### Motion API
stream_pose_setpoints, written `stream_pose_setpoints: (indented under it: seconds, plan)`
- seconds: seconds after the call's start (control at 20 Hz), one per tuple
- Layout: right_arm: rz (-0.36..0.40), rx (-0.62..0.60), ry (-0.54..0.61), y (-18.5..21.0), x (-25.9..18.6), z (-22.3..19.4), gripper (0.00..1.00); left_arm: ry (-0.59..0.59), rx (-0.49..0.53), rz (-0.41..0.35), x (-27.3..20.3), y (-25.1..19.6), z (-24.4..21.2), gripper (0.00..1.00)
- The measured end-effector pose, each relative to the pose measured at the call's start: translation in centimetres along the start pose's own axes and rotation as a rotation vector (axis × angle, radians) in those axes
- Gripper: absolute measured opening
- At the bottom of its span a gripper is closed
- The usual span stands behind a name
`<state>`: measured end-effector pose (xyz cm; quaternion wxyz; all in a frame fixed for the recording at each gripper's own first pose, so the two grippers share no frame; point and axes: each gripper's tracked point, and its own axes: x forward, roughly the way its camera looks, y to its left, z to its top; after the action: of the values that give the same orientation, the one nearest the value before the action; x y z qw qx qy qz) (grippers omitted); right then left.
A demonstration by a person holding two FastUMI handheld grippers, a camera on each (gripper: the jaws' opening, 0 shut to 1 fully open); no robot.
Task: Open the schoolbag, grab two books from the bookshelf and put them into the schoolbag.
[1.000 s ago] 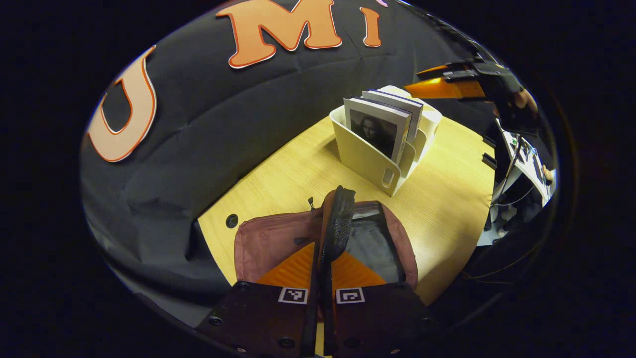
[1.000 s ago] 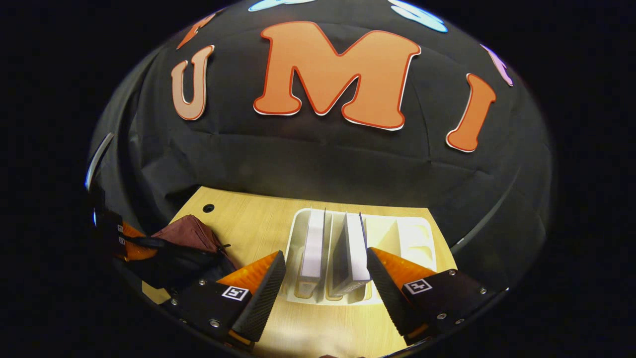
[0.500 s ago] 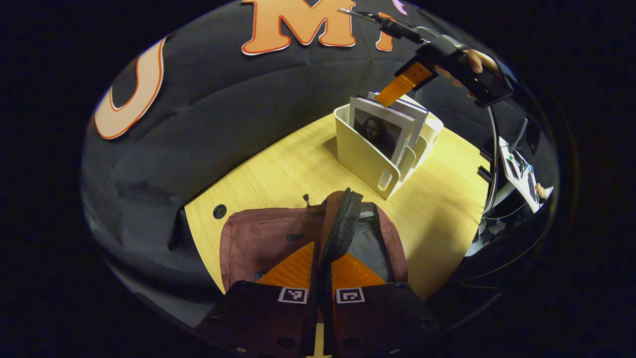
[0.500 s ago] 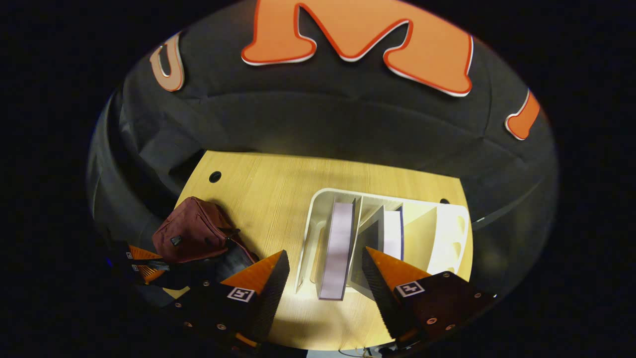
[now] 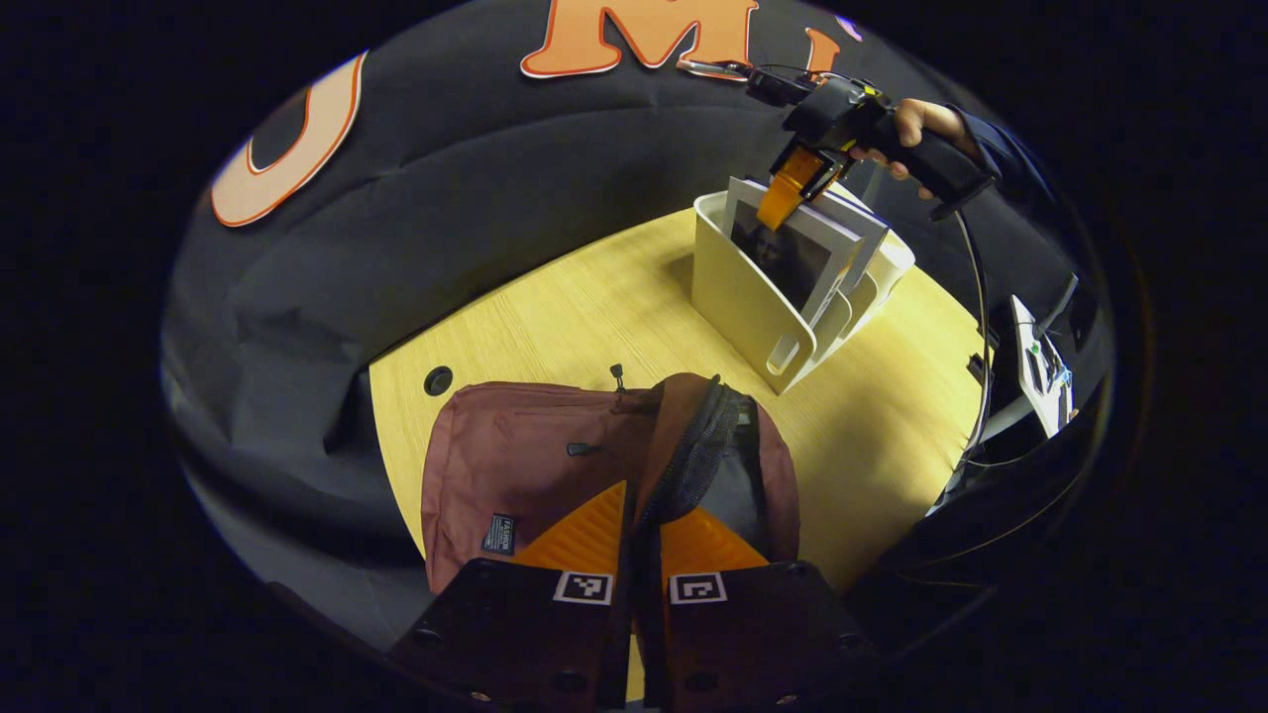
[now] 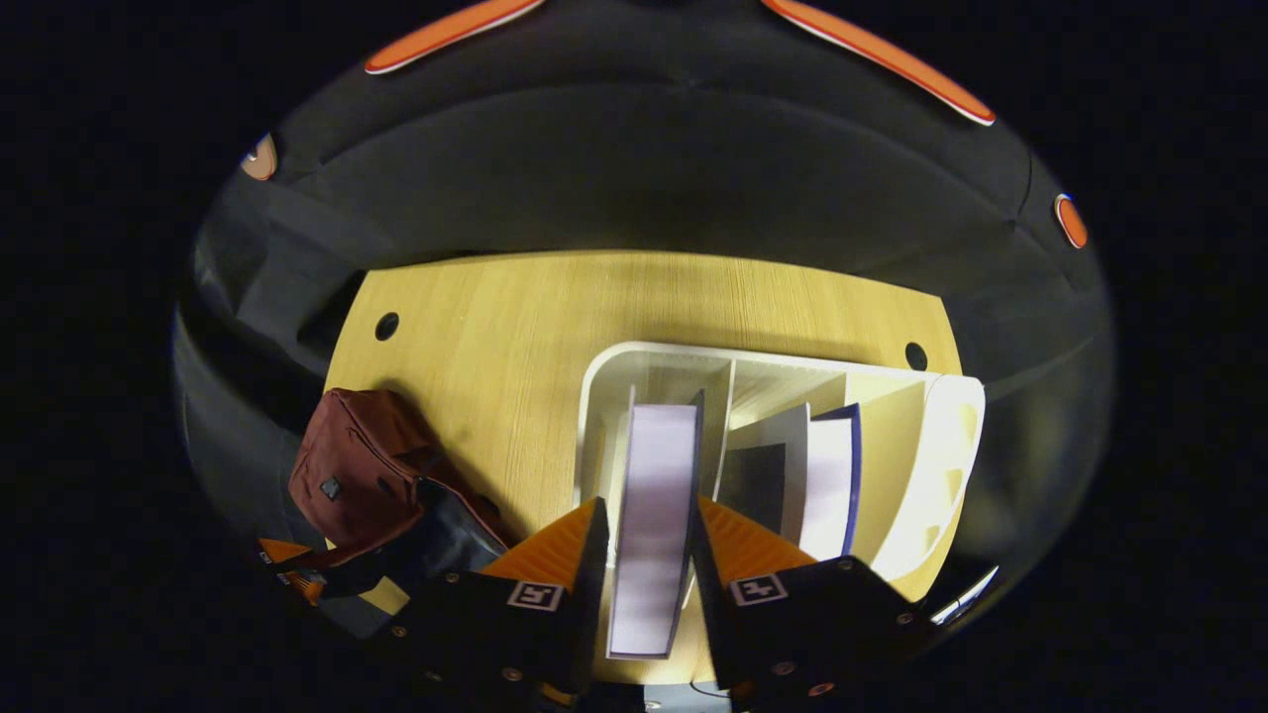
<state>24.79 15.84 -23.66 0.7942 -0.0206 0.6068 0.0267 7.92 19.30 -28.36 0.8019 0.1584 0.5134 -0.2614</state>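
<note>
We find the right gripper (image 6: 644, 555) closed on book 1 (image 6: 654, 505), a finger on each cover at the top edge, entered from above. That book stands upright in the leftmost slot of the shelf (image 6: 951, 446). Book 2 (image 6: 827, 475) leans in the next slot, just beside book 1 and untouched. From the left gripper view the same hold is confirmed: the right gripper sits on the book's top edge above the shelf wall, with a hand (image 5: 916, 124) behind it.

The left gripper (image 5: 644, 540) is clamped on the bag's (image 5: 515, 465) opened zip flap (image 5: 693, 446), both fingers pressing it and holding it up. The bag lies on the table (image 5: 882, 426), near the shelf but apart from it, its mouth open toward the shelf.

Our judgement on handling: book 1 looks thin and soft-covered, light, with smooth covers that may slip. A hold at the top edge alone lets it swing and bow once free of the slot; a firm grip close to the spine side would steady it. It should lift straight up so it does not drag book 2 or tip the light shelf. The bag is limp cloth, so the flap must be kept raised, or the mouth will sag shut.
</note>
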Motion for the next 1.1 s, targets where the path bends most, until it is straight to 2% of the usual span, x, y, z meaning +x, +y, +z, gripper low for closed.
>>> stream_pose_setpoints:
  seconds: [0.05, 0.1, 0.15, 0.2, 0.25, 0.35, 0.45, 0.65, 0.7, 0.75, 1.1]
  plan:
    - [-0.001, -0.004, -0.004, -0.1, 0.2, 0.2, 0.49, 0.009, -0.015, -0.008, 0.1, -0.4, -0.1, 0.07]
    - [-0.011, -0.013, -0.001, -0.2, 0.6, 0.0, 0.40, 0.013, -0.026, -0.016, 0.4, -0.8, -0.3, 0.07]
    - [-0.016, -0.015, 0.004, -0.3, 0.7, -0.1, 0.39, 0.015, -0.037, -0.021, 0.6, -1.0, -0.3, 0.07]
    - [-0.024, -0.011, 0.022, -0.2, 0.8, -0.4, 0.48, 0.016, -0.045, -0.023, 0.6, -1.1, -0.4, 0.07]
    - [-0.015, -0.006, 0.042, 0.1, 0.5, -0.6, 0.40, 0.017, -0.048, -0.020, 0.6, -1.0, -0.4, 0.07]
    - [-0.003, 0.007, 0.067, 0.2, 0.2, -0.9, 0.38, 0.017, -0.052, -0.018, 0.7, -0.9, -0.4, 0.07]
    - [-0.001, 0.008, 0.043, 0.1, -1.2, -0.8, 0.36, 0.017, -0.081, -0.026, 0.9, -1.2, -0.5, 0.07]
    - [0.018, 0.024, -0.016, -0.5, -5.2, -0.4, 0.34, 0.025, -0.107, -0.050, 1.4, -1.7, -0.9, 0.07]
    - [0.015, 0.021, -0.035, -0.7, -6.5, -0.1, 0.42, 0.023, -0.099, -0.050, 1.3, -1.6, -1.0, 0.07]
    - [0.010, 0.013, -0.054, -1.0, -7.6, 0.0, 0.33, 0.021, -0.092, -0.050, 1.3, -1.5, -1.0, 0.07]
    - [0.035, -0.047, -0.213, -0.6, -19.1, -0.9, 0.33, 0.008, -0.088, -0.070, 0.9, -1.4, -0.9, 0.07]
